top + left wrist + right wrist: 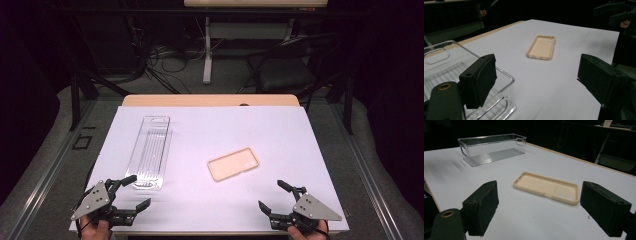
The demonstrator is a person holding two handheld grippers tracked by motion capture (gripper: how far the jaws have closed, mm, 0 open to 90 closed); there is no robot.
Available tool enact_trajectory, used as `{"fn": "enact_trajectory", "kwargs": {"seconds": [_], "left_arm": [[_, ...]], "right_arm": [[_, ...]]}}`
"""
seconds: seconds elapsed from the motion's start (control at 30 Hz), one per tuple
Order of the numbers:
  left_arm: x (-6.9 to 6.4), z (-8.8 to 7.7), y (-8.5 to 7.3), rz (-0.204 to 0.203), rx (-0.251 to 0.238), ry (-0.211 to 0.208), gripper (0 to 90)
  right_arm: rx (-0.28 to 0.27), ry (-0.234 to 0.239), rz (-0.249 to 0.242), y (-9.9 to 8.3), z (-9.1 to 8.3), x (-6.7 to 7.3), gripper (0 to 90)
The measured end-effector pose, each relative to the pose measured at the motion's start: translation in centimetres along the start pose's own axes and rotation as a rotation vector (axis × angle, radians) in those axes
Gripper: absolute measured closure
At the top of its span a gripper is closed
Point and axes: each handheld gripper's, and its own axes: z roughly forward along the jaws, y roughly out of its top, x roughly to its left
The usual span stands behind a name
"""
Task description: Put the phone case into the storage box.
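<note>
Between both wide-apart grippers' jaws, beige phone case [233, 163] beside clear bin [149, 152]

Matt beige phone case [233, 163]; glossy clear plastic bin [149, 152].

A beige phone case [233, 163] lies flat on the white counter [215, 130], open side up, its camera cut-out toward the far right, set at a slant. Well apart to its left stands a clear plastic bin [149, 151], long, narrow, ribbed on the floor, empty and upright.
</note>
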Motion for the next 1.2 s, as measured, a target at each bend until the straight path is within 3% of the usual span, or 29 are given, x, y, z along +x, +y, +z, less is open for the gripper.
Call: {"fn": "enact_trajectory", "kwargs": {"seconds": [0.4, 0.47, 0.6, 0.97, 1.0, 1.03, 1.1, 1.2], "left_arm": [[0.3, 0.7, -0.2, -0.037, 0.049, -0.006, 15.6], [0.5, 0.9, -0.2, -0.045, 0.070, -0.031, 15.6], [0.4, 1.2, -0.3, -0.057, 0.107, -0.012, 15.8], [0.8, 1.0, 0.6, -0.078, 0.176, 0.013, 15.8], [1.0, 1.0, 1.0, -0.093, 0.194, 0.020, 15.8], [1.0, 1.0, 1.0, -0.093, 0.194, 0.020, 15.8], [1.4, 1.1, 1.7, -0.107, 0.251, 0.037, 15.9], [1.5, 1.2, 2.2, -0.105, 0.270, 0.044, 15.9]], "right_arm": [[0.034, -0.010, -0.002, -0.1, 0.1, 0.2, 14.5], [0.039, -0.012, -0.007, -0.1, 0.2, 0.2, 14.5], [0.062, -0.014, -0.014, -0.2, 0.4, 0.1, 14.5], [0.212, 0.041, -0.063, 0.5, 1.2, 0.2, 14.9], [0.256, 0.050, -0.068, 0.8, 1.5, 0.2, 15.4], [0.256, 0.050, -0.068, 0.8, 1.5, 0.2, 15.4], [0.309, 0.051, -0.065, 1.2, 1.9, 0.0, 16.0], [0.350, 0.053, -0.045, 1.7, 2.3, -0.4, 16.4]]}}
